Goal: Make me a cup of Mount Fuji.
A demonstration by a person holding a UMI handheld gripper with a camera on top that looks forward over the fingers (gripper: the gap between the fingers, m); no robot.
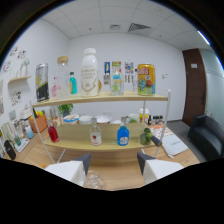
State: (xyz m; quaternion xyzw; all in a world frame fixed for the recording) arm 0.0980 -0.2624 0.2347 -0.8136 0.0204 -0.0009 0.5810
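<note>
Clear glass [94,180] sits low between the open, empty gripper [114,161] fingers, facing the two-tier shelf [107,98] of bottles, presumably so an ingredient can be chosen next.

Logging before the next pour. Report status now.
Gripper open, clear glass low between fingers. Shelf of bottles ahead; blue bottle on lower tier. Nothing in the way.
</note>
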